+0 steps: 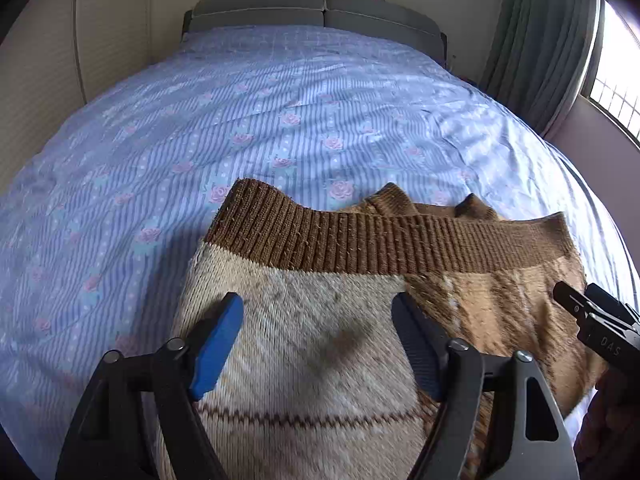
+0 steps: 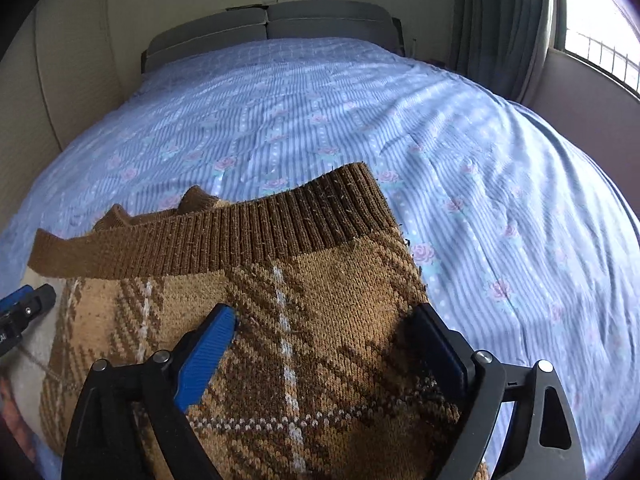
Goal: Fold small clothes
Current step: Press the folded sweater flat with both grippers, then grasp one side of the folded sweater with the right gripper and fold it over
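A small brown and cream plaid knit sweater (image 1: pixel 328 320) lies on the bed, its ribbed brown band (image 1: pixel 360 240) on the far side. My left gripper (image 1: pixel 318 308) is open just above its cream part. My right gripper (image 2: pixel 326 320) is open just above its brown plaid part (image 2: pixel 320 340), near the sweater's right edge. The ribbed band (image 2: pixel 224 236) also shows in the right wrist view. Each gripper shows at the edge of the other's view: the right one (image 1: pixel 592 320) and the left one (image 2: pixel 24 308). Neither holds anything.
The bed has a blue striped sheet with pink roses (image 1: pixel 280 112) stretching far ahead. A grey headboard (image 1: pixel 316 12) stands at the far end. A wall runs along the left, and a curtain (image 1: pixel 540 48) and window (image 1: pixel 616 80) are at the right.
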{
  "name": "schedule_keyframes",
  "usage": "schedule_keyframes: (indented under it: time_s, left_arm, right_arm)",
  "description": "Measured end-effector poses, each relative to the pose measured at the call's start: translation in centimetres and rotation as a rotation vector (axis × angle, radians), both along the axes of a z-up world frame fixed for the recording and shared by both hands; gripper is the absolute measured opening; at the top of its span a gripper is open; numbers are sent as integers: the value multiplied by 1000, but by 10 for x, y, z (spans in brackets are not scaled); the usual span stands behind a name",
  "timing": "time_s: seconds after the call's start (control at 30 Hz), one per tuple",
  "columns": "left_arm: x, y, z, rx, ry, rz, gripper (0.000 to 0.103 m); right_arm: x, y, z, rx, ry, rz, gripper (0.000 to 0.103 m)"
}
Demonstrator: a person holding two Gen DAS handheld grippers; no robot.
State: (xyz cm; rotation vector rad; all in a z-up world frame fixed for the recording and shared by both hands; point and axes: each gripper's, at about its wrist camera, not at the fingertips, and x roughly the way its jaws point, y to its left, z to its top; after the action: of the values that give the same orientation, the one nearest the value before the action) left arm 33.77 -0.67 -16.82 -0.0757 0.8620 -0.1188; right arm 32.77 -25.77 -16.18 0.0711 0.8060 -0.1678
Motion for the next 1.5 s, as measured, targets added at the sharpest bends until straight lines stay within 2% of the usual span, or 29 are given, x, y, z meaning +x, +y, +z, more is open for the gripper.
schedule_keyframes:
  time_s: [0.13,0.3,0.53,0.73,1.07,1.17,1.27,1.5]
  left_arm:
    - [-21,4,21,-6,-7,9,80]
    - [-58,10,49,2,-23,23,83]
    - [-113,15,70,0,-27,33,87]
    - [-140,12,68,6,-31,54,89]
    - [-153,6,51,30,-1,79,89]
    - [-150,5,49,32,4,90,89]
    - [-144,5,46,34,7,98,89]
    - [-134,2,37,34,29,102,89]
  right_arm:
    - [-23,-3,25,33,-38,-15,90]
    - [-74,-3,53,57,-73,-16,90]
    - [-134,-12,63,156,-107,-38,90]
    - [-157,-25,39,345,-123,-82,90]
    - [-150,-46,-12,602,-91,-167,90]
    - [-142,-53,-25,646,-79,-196,89]
    - [-133,-57,-34,677,-67,-222,84]
    - [-112,-57,-48,711,-47,-230,80]
